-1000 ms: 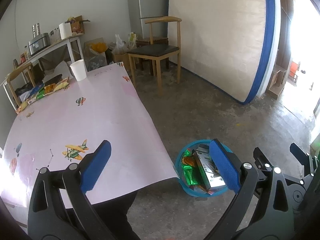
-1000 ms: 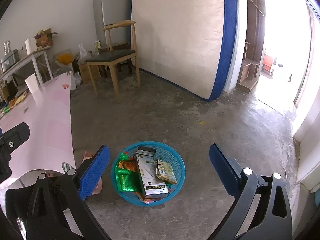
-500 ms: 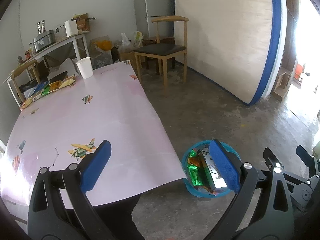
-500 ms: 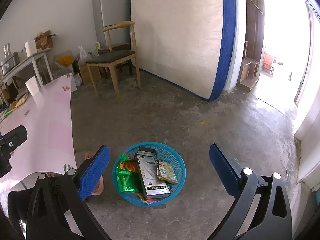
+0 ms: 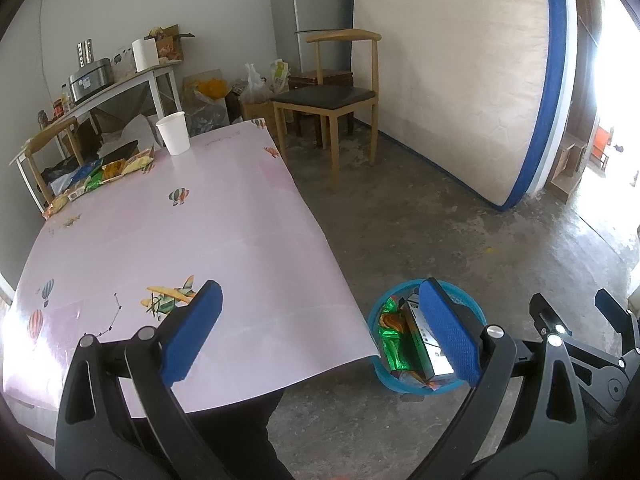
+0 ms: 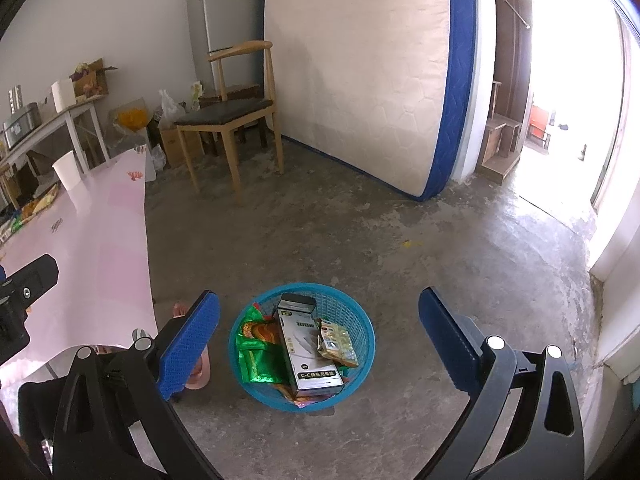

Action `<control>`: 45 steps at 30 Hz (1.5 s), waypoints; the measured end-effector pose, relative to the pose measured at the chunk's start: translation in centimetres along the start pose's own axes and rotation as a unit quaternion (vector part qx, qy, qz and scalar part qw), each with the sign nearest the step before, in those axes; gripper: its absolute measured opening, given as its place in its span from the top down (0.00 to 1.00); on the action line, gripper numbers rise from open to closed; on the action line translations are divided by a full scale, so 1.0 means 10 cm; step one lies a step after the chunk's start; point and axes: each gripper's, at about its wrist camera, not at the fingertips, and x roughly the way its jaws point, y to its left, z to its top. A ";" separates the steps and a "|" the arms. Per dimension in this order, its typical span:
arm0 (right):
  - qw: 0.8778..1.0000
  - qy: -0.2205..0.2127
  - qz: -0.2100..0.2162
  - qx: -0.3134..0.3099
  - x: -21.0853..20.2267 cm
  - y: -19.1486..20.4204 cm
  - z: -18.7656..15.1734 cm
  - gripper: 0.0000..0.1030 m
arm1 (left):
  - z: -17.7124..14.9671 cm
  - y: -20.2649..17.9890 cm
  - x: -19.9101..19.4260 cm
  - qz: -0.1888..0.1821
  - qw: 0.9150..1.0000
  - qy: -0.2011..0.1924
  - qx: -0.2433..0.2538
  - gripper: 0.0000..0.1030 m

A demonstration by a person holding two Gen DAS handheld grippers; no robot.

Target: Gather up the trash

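Left tool (image 5: 320,334) rose; both tools apart — table (image 5: 168,240) edge beside basket (image 6: 362,330).

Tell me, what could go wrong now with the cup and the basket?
The paper cup stands upright by the snack wrappers at the table's far end; reaching for wrappers might tip it. The blue basket looks nearly full, its box sticking up, so more trash could spill. Both grippers are open, holding nothing.

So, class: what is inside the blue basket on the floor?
The blue basket holds a long white box, green foil wrappers and a small snack packet. Whatever lies beneath them is covered.
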 end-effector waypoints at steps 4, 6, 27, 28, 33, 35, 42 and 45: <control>1.000 0.001 0.002 0.000 0.00 0.01 0.00 0.06 | 0.00 0.01 0.01 0.003 1.000 0.001 -0.002 0.08; 1.000 0.001 0.002 -0.004 0.00 0.04 0.01 0.06 | -0.01 0.01 0.01 0.002 1.000 0.004 -0.002 0.08; 1.000 0.000 0.006 -0.008 0.00 0.08 0.00 0.06 | 0.01 0.01 0.02 0.005 1.000 0.006 -0.004 0.08; 1.000 0.001 0.006 -0.008 0.01 0.07 0.00 0.06 | 0.00 0.02 0.02 0.005 1.000 0.007 -0.004 0.08; 1.000 0.001 0.007 -0.009 0.00 0.08 0.00 0.06 | 0.00 0.02 0.01 0.005 1.000 0.006 -0.004 0.08; 1.000 0.001 0.004 -0.011 0.00 0.08 0.00 0.06 | 0.00 0.02 0.02 0.003 1.000 0.006 -0.005 0.08; 1.000 0.001 0.000 -0.010 0.00 0.04 0.00 0.06 | 0.01 0.02 0.02 0.004 1.000 0.007 -0.004 0.08; 1.000 0.002 -0.001 -0.010 -0.01 0.03 0.01 0.06 | 0.00 0.02 0.01 0.004 1.000 0.006 -0.004 0.08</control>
